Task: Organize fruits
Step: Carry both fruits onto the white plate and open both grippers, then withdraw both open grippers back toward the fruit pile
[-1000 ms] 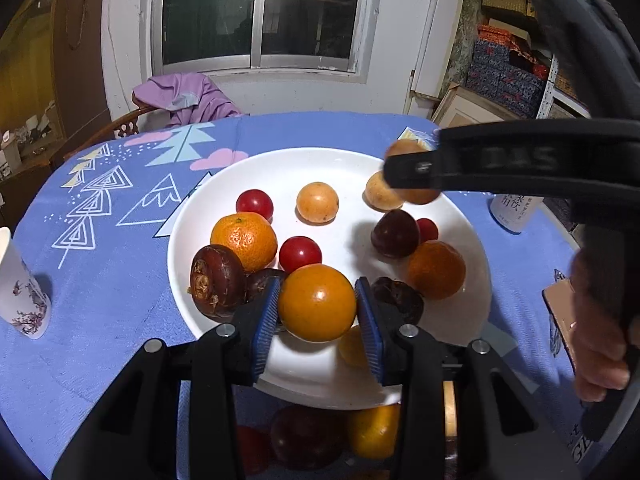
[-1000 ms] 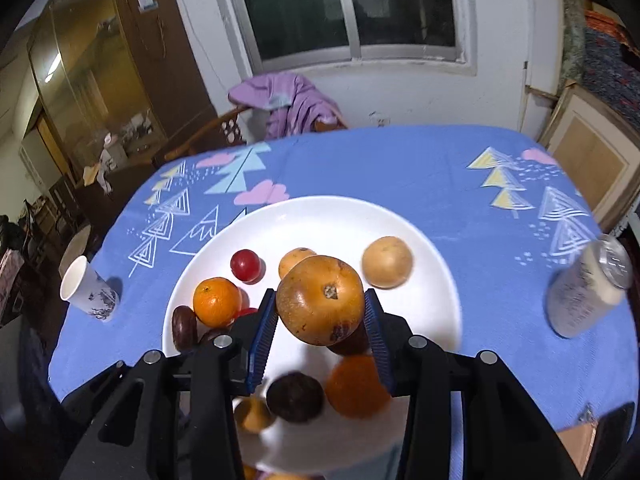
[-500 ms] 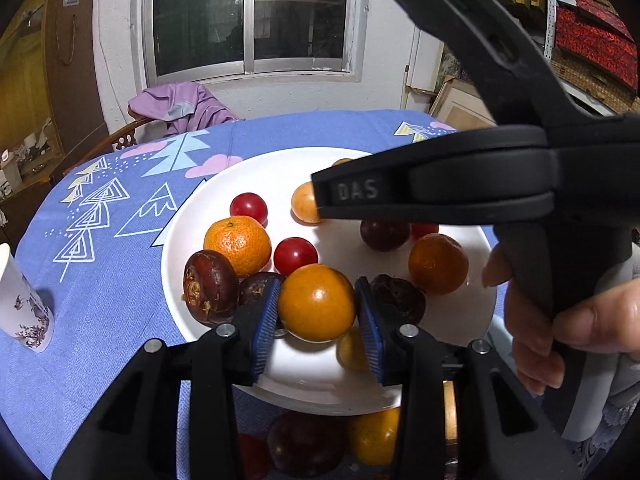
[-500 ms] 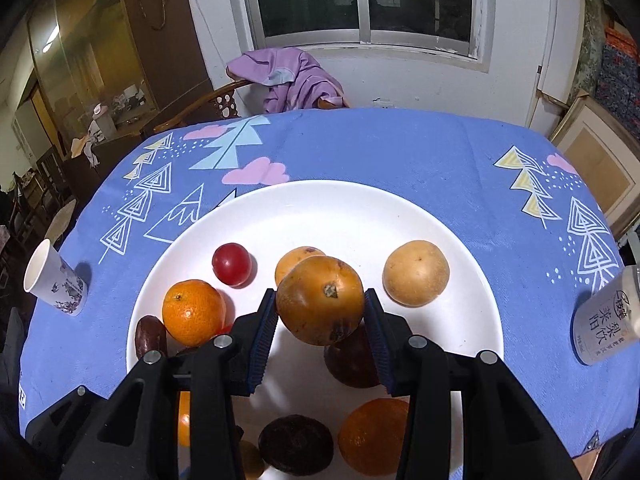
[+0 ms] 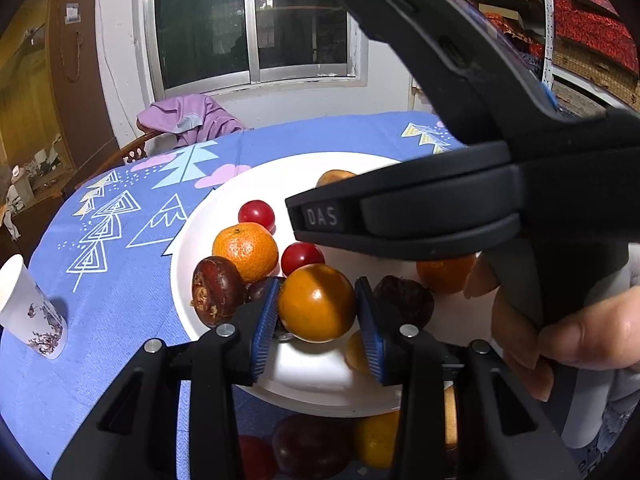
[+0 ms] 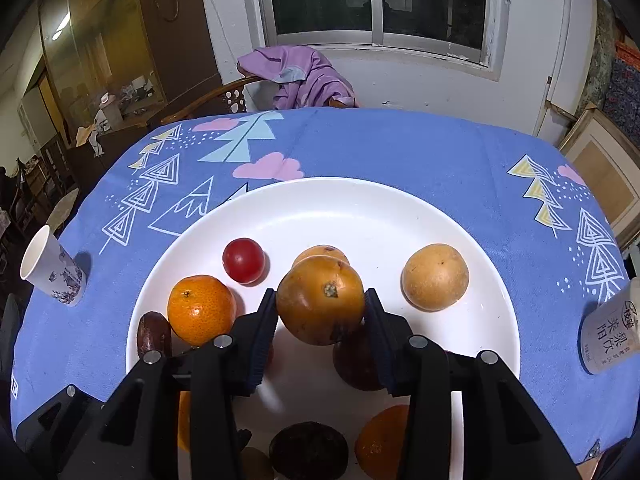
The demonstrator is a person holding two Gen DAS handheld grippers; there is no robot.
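Pinching a smooth orange fruit (image 5: 317, 303) between its blue pads, the left claw (image 5: 316, 320) hangs over the near part of the white plate (image 5: 320, 376), with the fruit lifted clear of the plate's floor. The right claw (image 6: 322, 320) grips a brownish-orange round fruit (image 6: 320, 299), stem scar facing the camera, above the middle of the same plate (image 6: 360, 208); both pads press on its sides.

On the plate, toward its left side, lie a mandarin (image 6: 201, 309) and a cherry tomato (image 6: 243, 260) behind it, with a dark brown water chestnut (image 6: 153, 338) at the left rim. A pale yellow round fruit (image 6: 435, 277) sits right of the plate's centre, well apart from the mandarin. Another tan fruit (image 6: 320, 251) shows just behind the held one. Nearer the plate's front edge are a dark purple fruit (image 6: 356, 360), a second mandarin (image 6: 380, 440) and a dark, nearly black fruit (image 6: 308, 450).

In the left wrist view the right claw's black body crosses above the plate's right half, with a hand (image 5: 572, 344) wrapped on its handle.

The plate rests on a desk under a blue patterned cloth (image 6: 400, 148). A paper cup (image 6: 52, 270) stands left of the plate, and a drink can (image 6: 612, 328) right of it.
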